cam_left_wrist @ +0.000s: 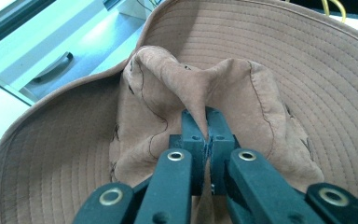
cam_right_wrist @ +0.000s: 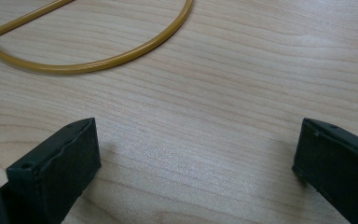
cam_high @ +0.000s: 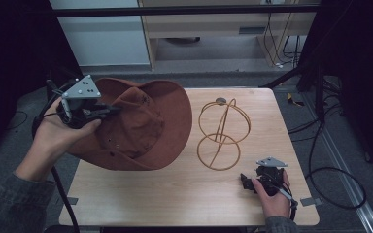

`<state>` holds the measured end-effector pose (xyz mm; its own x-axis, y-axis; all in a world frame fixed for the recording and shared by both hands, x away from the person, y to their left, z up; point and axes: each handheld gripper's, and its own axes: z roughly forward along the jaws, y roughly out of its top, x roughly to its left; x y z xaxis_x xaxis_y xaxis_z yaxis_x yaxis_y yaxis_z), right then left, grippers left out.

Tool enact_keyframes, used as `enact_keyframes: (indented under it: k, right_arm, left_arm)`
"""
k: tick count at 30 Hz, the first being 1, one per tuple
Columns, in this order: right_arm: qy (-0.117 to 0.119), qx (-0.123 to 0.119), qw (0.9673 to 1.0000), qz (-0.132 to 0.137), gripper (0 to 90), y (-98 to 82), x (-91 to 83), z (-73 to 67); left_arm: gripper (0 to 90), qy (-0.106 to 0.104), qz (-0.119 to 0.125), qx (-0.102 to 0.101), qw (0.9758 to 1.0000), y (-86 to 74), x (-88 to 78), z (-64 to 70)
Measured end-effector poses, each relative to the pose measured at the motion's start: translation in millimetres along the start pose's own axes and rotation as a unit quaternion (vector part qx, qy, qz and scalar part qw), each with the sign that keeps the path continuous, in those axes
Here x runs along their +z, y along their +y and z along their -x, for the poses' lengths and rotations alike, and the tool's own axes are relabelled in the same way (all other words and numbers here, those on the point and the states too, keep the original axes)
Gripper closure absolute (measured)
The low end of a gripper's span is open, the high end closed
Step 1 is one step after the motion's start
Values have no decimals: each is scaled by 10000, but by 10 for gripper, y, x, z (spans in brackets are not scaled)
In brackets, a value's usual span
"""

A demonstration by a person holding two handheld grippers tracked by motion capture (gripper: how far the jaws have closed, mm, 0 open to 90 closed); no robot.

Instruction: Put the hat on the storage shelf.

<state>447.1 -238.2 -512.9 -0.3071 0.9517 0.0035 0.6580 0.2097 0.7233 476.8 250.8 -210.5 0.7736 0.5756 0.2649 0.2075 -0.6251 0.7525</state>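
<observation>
— Right, where's the hat (cam_high: 141, 128) from your seat?

— In the high view I've got it at about nine o'clock of the table (cam_high: 184, 194), tilted up off the wood, its brim overhanging the left edge. My left gripper (cam_high: 108, 110) sits on the hat's nine o'clock side, pointing toward three.

— And the jaws on that one?

— Pinched tight on a fold of the crown. In the left gripper view the brown cloth rises as a ridge squeezed between the two black pads (cam_left_wrist: 193, 128), with the ribbed brim spreading all round it.

— The other hand?

— My right gripper (cam_high: 246, 182) rests low on the table near five o'clock, its jaws spread wide with nothing but bare wood between them. In the right gripper view the base ring of the wire stand (cam_right_wrist: 93, 65) curves across at eleven o'clock, clear of both jaws.

— Where's that stand against the hat?

— Just beside it at three o'clock, upright, the brim edge close to its rings (cam_high: 223, 133); touching or not, I cannot tell.
</observation>
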Motion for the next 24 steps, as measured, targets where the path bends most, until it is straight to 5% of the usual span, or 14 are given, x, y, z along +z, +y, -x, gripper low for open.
enact_keyframes:
  k: [24]
  right_arm:
    - [-2, -5, 10000, 8, 5, -1, 2, 0]
  left_arm:
    - [884, -53, 120, 286, 9995, 403, 17, 105]
